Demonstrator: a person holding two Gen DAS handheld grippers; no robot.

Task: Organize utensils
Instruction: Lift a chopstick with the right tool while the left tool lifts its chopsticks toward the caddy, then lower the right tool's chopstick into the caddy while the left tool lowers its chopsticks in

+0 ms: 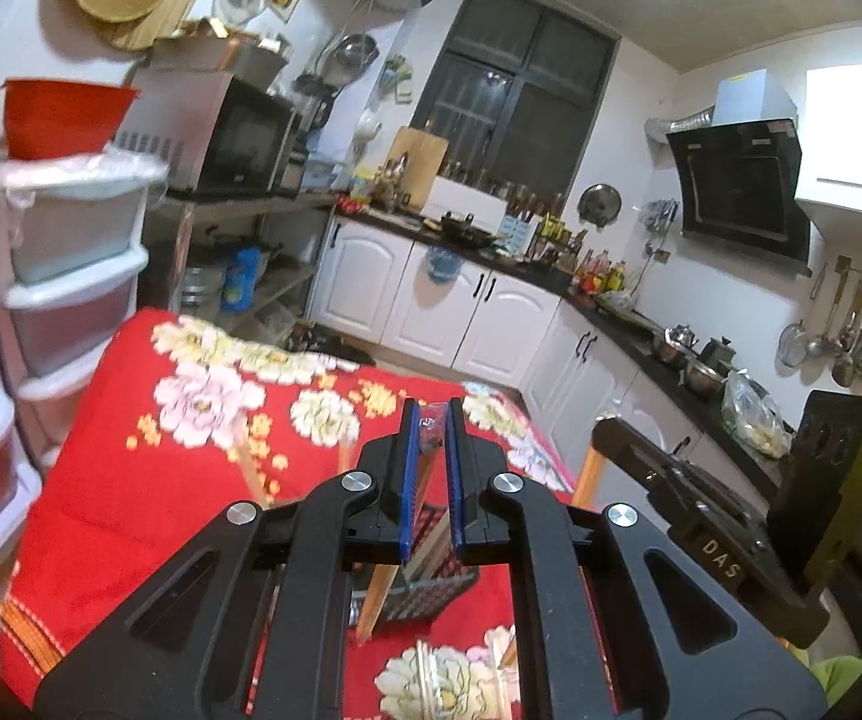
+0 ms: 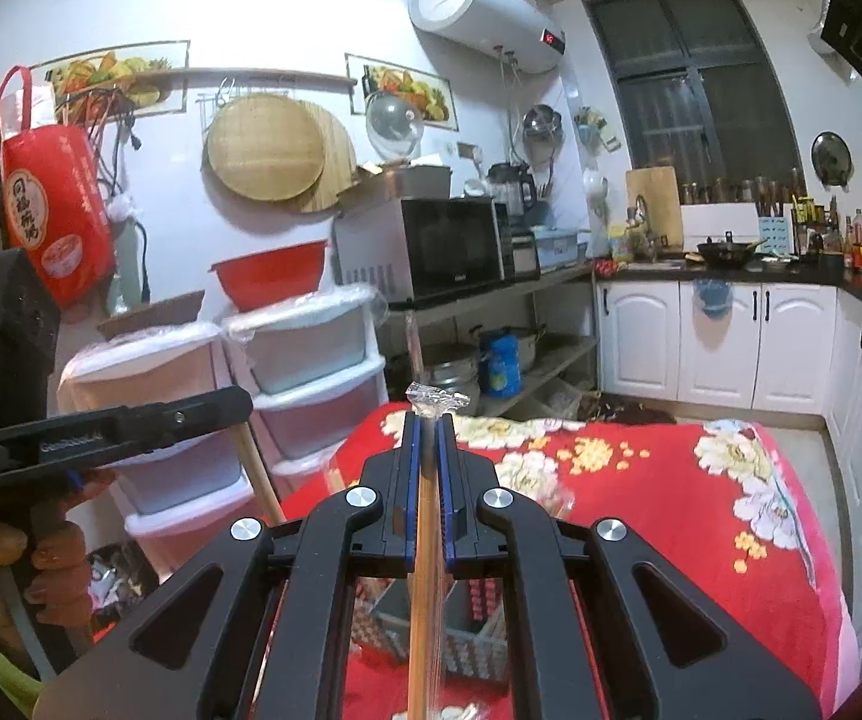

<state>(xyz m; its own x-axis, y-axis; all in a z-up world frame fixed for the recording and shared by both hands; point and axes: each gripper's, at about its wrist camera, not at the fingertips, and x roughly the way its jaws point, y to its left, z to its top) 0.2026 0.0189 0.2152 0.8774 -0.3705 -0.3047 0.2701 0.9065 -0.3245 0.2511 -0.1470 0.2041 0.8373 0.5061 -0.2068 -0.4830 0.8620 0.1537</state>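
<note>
Your right gripper [image 2: 429, 426] fills the bottom of its own view, blue pads [image 2: 411, 468] pressed narrow on a wooden stick-like utensil in clear wrapping [image 2: 425, 540]. That utensil runs straight up the slot between the fingers, and a crumpled twist of the clear wrap shows just past the tips. Below it, partly hidden by the gripper frame, a grey perforated basket [image 2: 466, 648] sits on the red floral tablecloth [image 2: 670, 480], with red-patterned items inside that you cannot make out clearly.

Your left gripper [image 1: 431, 420] has its fingers close together with a slim gap between the blue pads. Something small and wrapped sits between the tips, but whether the pads actually grip it cannot be told. A wooden handle [image 1: 380, 594] slants down beneath this gripper into the same basket [image 1: 425, 594].

Both grippers are held above the table and point roughly level across it toward the kitchen. From the right wrist view, your left hand [image 2: 41, 552] wraps the left gripper's black grip at the far left, and a wooden handle angles down below that gripper's fingers. From the left wrist view, the right gripper's body [image 1: 700, 534] sits just to the right, with another wooden handle [image 1: 588, 474] beside it.
</note>
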